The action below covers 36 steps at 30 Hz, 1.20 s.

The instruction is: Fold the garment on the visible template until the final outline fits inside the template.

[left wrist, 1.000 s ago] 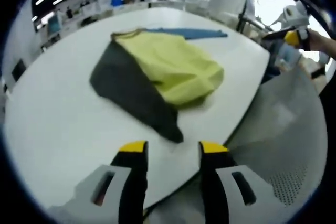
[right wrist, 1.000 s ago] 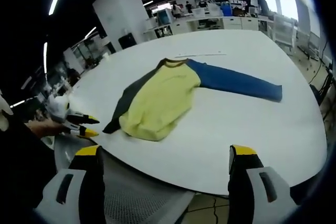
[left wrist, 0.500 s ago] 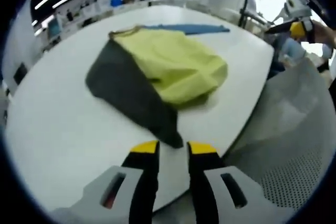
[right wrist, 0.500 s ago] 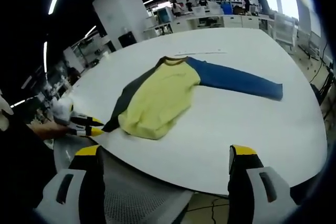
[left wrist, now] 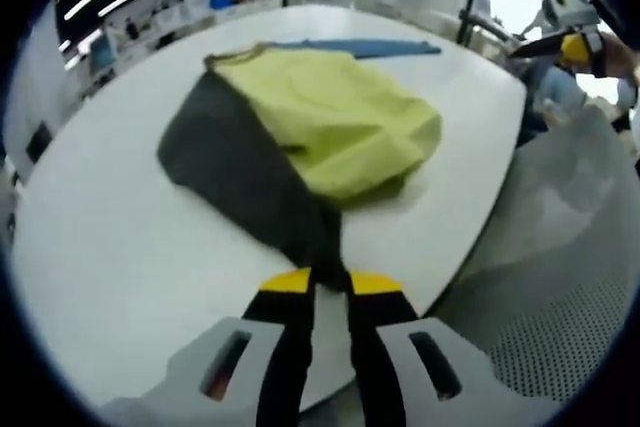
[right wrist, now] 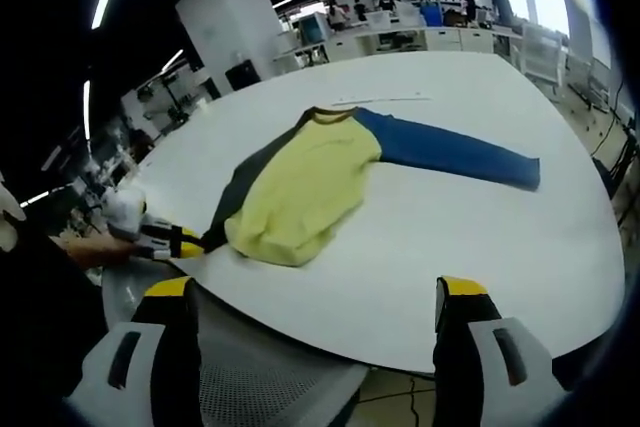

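One garment lies on the round white table [right wrist: 480,237]: a long-sleeved top with a yellow-green fabric body [right wrist: 300,192], one dark grey sleeve [right wrist: 245,187] and one blue sleeve [right wrist: 450,155]. In the right gripper view the body sits near the middle of the tabletop, partly folded over on itself, with the blue sleeve stretched out flat to the right and the grey sleeve running down-left toward the table's edge. In the left gripper view the same top [left wrist: 340,122] fills the middle of the table, the grey sleeve [left wrist: 245,182] reaching down to the bottom of the picture and the blue sleeve [left wrist: 365,47] showing as a thin strip beyond the body. The left gripper [left wrist: 330,282] has its two yellow-tipped black jaws drawn close together around the cuff end of the grey sleeve, pinching it at the near edge of the table (the same gripper [right wrist: 180,242] shows at the left of the right gripper view, held by a person's hand [right wrist: 95,247] and touching the sleeve's tip). The right gripper [right wrist: 315,292] hangs off the table's near edge, its two jaws spread wide with nothing between them, well apart from the garment. A pale mesh surface [left wrist: 560,287] lies beside the table.
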Motion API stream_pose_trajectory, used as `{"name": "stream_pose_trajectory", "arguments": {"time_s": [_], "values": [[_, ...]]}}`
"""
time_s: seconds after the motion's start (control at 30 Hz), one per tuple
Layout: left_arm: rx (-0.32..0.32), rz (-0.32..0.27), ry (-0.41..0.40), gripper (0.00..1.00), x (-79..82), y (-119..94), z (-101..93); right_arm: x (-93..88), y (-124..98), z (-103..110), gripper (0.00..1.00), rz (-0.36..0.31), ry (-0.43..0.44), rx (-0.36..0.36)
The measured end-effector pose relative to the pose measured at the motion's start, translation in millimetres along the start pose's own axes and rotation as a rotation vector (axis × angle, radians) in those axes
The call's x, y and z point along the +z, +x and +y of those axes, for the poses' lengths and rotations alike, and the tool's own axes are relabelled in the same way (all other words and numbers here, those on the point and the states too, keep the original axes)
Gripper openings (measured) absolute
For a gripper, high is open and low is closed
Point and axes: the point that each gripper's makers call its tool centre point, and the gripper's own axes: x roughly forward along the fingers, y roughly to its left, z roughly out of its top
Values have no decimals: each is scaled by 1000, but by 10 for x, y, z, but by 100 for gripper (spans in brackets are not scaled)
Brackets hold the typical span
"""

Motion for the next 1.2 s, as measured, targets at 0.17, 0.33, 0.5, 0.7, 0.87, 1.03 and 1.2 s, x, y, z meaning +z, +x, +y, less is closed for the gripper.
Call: {"name": "stream_pose_trajectory", "arguments": {"time_s": [0.17, 0.33, 0.5, 0.7, 0.87, 1.03, 1.2], "values": [[3, 5, -9, 4, -11, 21, 4, -3, 1, 2, 98, 0, 1, -2], [-1, 11, 2, 0, -15, 28, -5, 2, 2, 8, 98, -3, 4, -2], [4, 5, 2, 0, 2, 4, 11, 14, 16, 17, 98, -4, 1, -1], [11, -4, -10, 0, 38, -71, 65, 17, 28, 32, 98, -4, -3, 1], [19, -13, -14, 0, 77, -143, 126, 23, 33, 38, 98, -7, 0, 4], [27, -20, -25, 0, 108, -202, 174, 40, 39, 43, 98, -11, -3, 7], [30, -35, -54, 0, 148, -288, 217, 61, 46, 60, 99, -23, -5, 17]]}}
